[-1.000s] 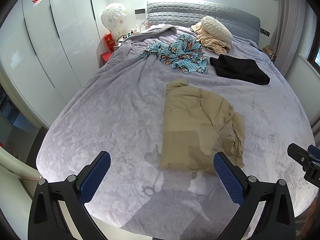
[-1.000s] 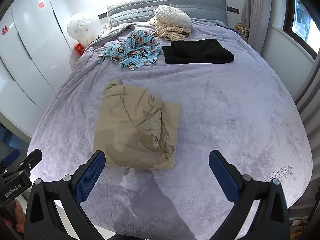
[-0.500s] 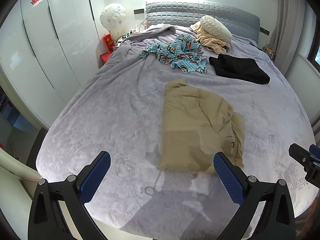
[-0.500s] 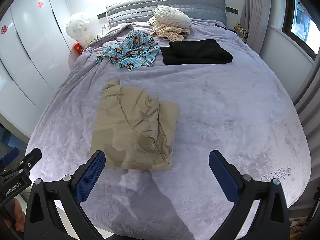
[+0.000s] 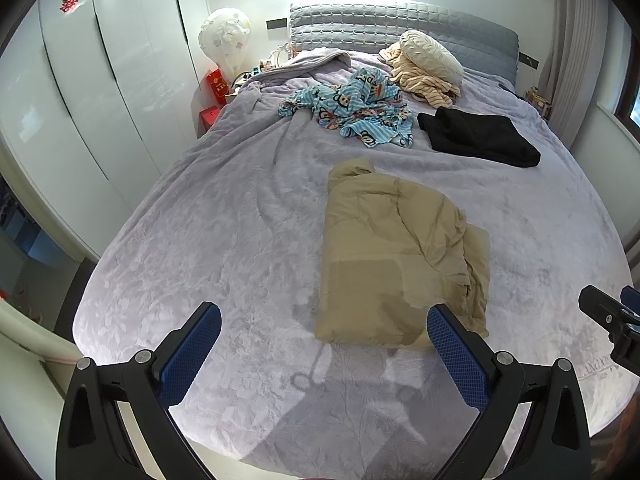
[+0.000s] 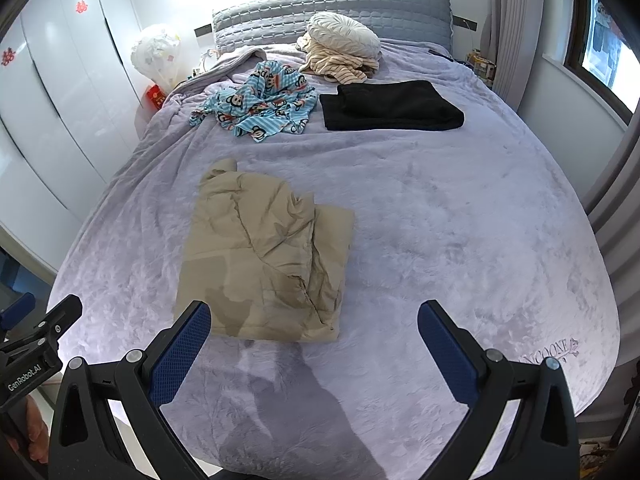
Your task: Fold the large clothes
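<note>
A tan garment lies folded into a rough rectangle on the lavender bed, near the foot; it also shows in the right wrist view. My left gripper is open and empty, held above the bed's near edge just short of the garment. My right gripper is open and empty, also just short of the garment's near edge. Each gripper's tip shows at the edge of the other's view.
A crumpled blue monkey-print garment, a folded black garment and a striped beige pile with a cream cushion lie near the headboard. White wardrobes stand left; a curtain and window right.
Both grippers have drawn back and up slightly, so the garment sits a little farther away. Nothing on the bed has moved.
</note>
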`<state>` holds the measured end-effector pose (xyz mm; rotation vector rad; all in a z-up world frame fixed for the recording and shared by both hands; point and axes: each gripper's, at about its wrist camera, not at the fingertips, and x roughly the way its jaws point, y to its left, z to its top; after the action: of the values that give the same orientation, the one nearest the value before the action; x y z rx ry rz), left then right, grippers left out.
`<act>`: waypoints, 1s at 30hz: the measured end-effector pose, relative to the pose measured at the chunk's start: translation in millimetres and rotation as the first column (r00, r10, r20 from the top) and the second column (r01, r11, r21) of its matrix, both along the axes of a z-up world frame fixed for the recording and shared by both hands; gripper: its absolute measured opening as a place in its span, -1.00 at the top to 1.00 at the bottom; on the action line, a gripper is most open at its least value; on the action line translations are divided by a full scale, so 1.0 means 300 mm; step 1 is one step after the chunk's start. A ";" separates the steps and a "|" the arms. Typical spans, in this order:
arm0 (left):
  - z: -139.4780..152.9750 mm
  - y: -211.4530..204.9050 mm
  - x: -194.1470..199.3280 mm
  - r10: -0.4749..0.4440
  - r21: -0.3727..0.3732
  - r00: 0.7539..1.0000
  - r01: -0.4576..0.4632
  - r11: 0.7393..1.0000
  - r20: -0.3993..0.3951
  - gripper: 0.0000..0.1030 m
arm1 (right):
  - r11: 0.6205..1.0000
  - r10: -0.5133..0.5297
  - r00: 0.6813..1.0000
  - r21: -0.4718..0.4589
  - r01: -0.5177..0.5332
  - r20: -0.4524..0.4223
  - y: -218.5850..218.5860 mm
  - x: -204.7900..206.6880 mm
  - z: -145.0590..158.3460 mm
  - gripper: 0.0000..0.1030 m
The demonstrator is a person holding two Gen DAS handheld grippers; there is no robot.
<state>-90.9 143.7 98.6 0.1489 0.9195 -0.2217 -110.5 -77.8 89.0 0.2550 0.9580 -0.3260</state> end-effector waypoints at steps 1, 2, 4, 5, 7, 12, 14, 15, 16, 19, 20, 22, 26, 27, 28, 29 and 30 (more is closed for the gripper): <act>0.000 -0.003 0.000 0.001 0.003 1.000 -0.001 1.000 0.002 -1.00 | 1.000 -0.001 1.000 -0.001 0.001 -0.001 0.003 0.001 0.000 -1.00; 0.000 -0.003 0.003 0.001 0.004 1.000 -0.001 1.000 0.003 -1.00 | 1.000 -0.001 1.000 -0.001 0.001 -0.001 -0.001 -0.001 0.000 -1.00; -0.003 0.000 0.007 0.003 0.007 1.000 -0.003 1.000 0.006 -1.00 | 1.000 0.000 1.000 -0.001 0.000 0.000 0.002 -0.001 0.001 -1.00; -0.004 0.000 0.008 0.003 0.007 1.000 -0.003 1.000 0.007 -1.00 | 1.000 0.000 1.000 -0.002 0.000 0.000 0.001 -0.001 0.002 -1.00; -0.003 -0.002 0.013 0.003 0.007 1.000 -0.003 1.000 0.009 -1.00 | 1.000 -0.001 1.000 -0.001 0.001 0.000 0.007 0.002 0.001 -1.00; -0.005 -0.003 0.016 0.001 0.010 1.000 -0.001 1.000 0.007 -1.00 | 1.000 -0.002 1.000 -0.002 0.002 -0.002 0.009 0.002 0.001 -1.00; -0.004 -0.004 0.013 0.000 0.010 1.000 0.000 1.000 0.007 -1.00 | 1.000 -0.002 1.000 -0.002 0.002 -0.002 0.001 -0.004 0.004 -1.00; -0.004 -0.007 0.013 -0.001 0.011 1.000 0.001 1.000 0.006 -1.00 | 1.000 -0.002 1.000 -0.003 0.002 -0.002 0.005 -0.001 0.003 -1.00; -0.004 -0.004 0.018 -0.003 0.012 1.000 0.003 1.000 0.006 -1.00 | 1.000 -0.003 1.000 -0.003 0.003 -0.002 0.007 0.000 0.003 -1.00; -0.004 -0.007 0.021 -0.007 0.012 1.000 0.007 1.000 0.005 -1.00 | 1.000 -0.003 1.000 -0.003 0.003 -0.002 0.007 0.001 0.003 -1.00; -0.005 -0.008 0.023 -0.009 0.012 1.000 0.009 1.000 0.005 -1.00 | 1.000 -0.003 1.000 -0.003 0.003 -0.002 0.002 -0.002 0.004 -1.00; -0.007 -0.009 0.026 -0.012 0.014 1.000 0.012 1.000 0.004 -1.00 | 1.000 -0.002 1.000 -0.003 0.002 -0.002 0.007 0.003 0.003 -1.00; -0.010 -0.009 0.035 -0.015 0.014 1.000 0.015 1.000 0.002 -1.00 | 1.000 -0.001 1.000 -0.004 0.001 -0.003 0.007 0.004 0.004 -1.00; -0.010 -0.009 0.037 -0.015 0.015 1.000 0.015 1.000 0.001 -1.00 | 1.000 -0.001 1.000 -0.004 0.001 -0.003 0.006 0.003 0.004 -1.00; -0.010 -0.009 0.035 -0.016 0.015 1.000 0.016 1.000 0.002 -1.00 | 1.000 -0.001 1.000 -0.004 0.001 -0.004 0.004 0.002 0.005 -1.00; -0.009 -0.009 0.035 -0.016 0.014 1.000 0.016 1.000 0.003 -1.00 | 1.000 -0.001 1.000 -0.004 0.001 -0.003 0.008 0.005 0.004 -1.00; -0.010 -0.009 0.036 -0.016 0.014 1.000 0.016 1.000 0.003 -1.00 | 1.000 0.000 1.000 -0.004 0.000 -0.004 0.003 0.002 0.005 -1.00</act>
<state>-80.1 141.0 95.6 0.1694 0.9174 -0.2305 -110.0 -76.9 90.6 0.2509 0.9608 -0.3283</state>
